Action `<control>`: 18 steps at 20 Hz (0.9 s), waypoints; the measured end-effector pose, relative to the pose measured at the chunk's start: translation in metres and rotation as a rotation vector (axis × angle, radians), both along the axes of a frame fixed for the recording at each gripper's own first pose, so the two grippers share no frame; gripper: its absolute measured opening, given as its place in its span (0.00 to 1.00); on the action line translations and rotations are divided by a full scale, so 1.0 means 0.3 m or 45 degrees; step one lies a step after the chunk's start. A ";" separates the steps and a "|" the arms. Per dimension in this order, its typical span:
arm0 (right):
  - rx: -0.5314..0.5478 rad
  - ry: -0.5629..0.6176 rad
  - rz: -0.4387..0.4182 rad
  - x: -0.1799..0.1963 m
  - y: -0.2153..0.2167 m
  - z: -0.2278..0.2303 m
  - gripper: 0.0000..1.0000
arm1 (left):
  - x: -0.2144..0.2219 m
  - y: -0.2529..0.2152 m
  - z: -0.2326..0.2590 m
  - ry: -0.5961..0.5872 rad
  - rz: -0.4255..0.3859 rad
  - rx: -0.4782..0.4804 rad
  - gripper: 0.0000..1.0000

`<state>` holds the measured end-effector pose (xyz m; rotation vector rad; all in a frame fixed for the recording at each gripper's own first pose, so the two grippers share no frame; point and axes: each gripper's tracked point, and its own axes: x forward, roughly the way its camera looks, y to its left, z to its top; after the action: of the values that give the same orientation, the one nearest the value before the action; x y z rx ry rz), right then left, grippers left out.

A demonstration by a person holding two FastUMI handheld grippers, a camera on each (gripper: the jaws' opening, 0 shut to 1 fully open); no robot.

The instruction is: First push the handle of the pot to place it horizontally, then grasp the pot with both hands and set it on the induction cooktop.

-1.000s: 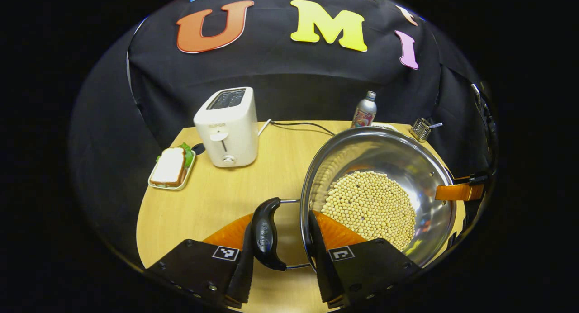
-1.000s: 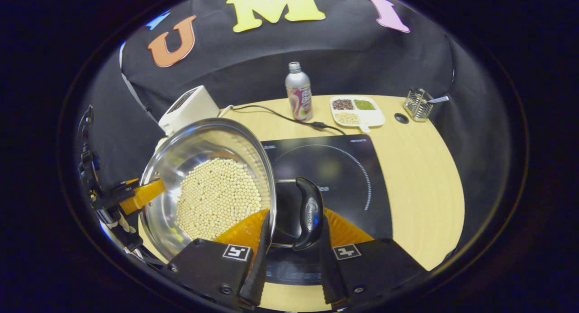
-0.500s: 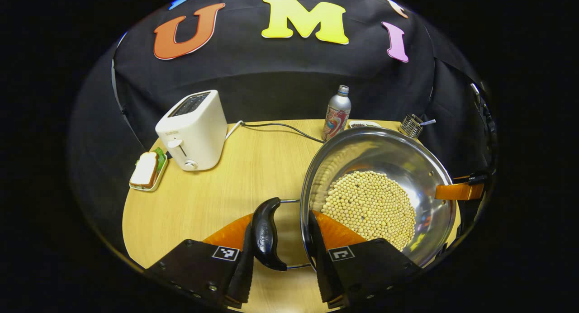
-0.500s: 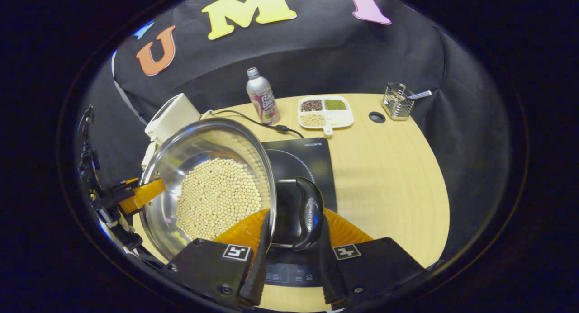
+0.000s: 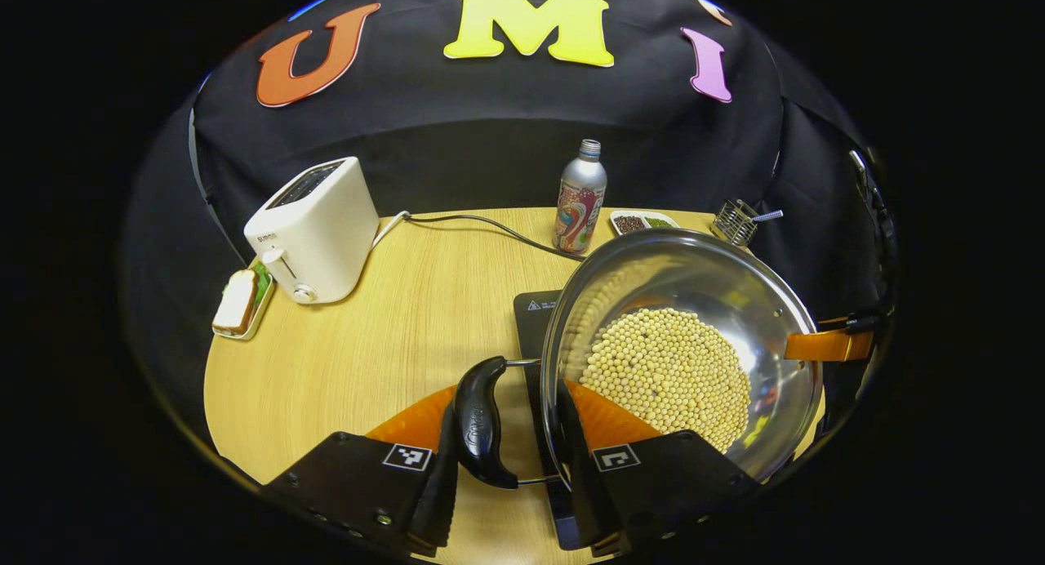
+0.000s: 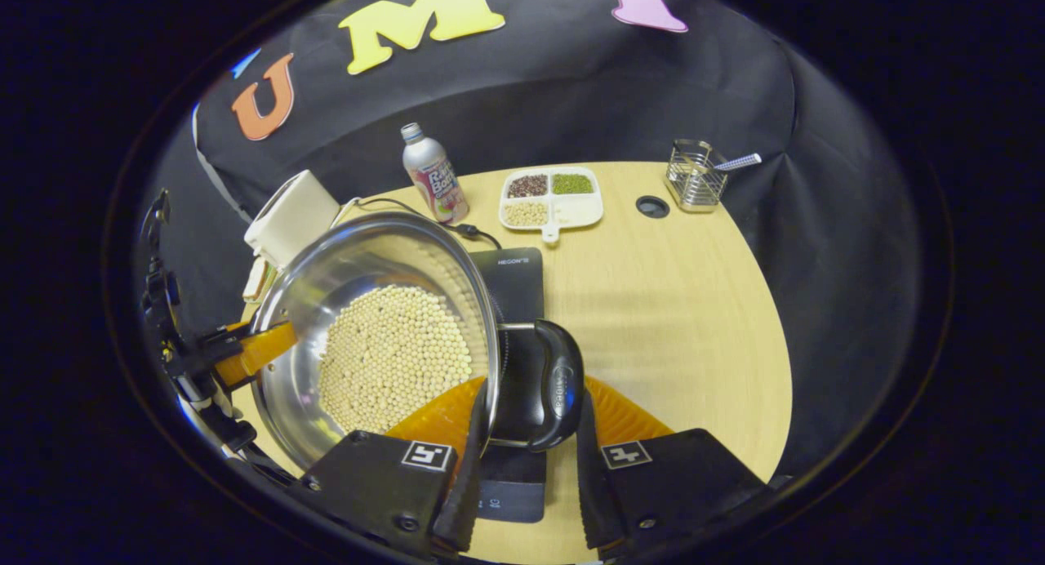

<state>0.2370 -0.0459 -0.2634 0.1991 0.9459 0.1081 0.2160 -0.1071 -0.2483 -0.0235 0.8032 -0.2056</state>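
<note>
A steel pot with pale beans in it hangs above the wooden table between both grippers. My left gripper is shut on the pot's black left handle, one finger inside the rim. On the other side, my right gripper is shut on the black right handle in the same way. The black induction cooktop lies under the pot's right half, its near-left corner showing past the rim. The right gripper's finger shows far across the pot, the left one's likewise.
A white toaster and a sandwich plate stand at the left. A bottle, a divided dish of beans and a wire holder line the back edge. A cable runs behind the cooktop.
Both grippers have carried the pot to the right. The cooktop has slid under the pot and come into the left gripper view; the toaster has drifted left.
</note>
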 end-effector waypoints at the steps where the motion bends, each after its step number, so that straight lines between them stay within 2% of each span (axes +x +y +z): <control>1: -0.002 0.006 0.001 0.005 -0.006 -0.005 0.50 | 0.002 -0.003 -0.006 0.005 0.000 0.002 0.57; 18: -0.004 0.043 0.019 0.070 -0.013 -0.060 0.50 | 0.045 -0.020 -0.073 0.051 0.023 -0.022 0.56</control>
<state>0.2580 -0.0499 -0.2813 0.1911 0.9814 0.1175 0.2295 -0.1129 -0.2703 -0.0510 0.8411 -0.1957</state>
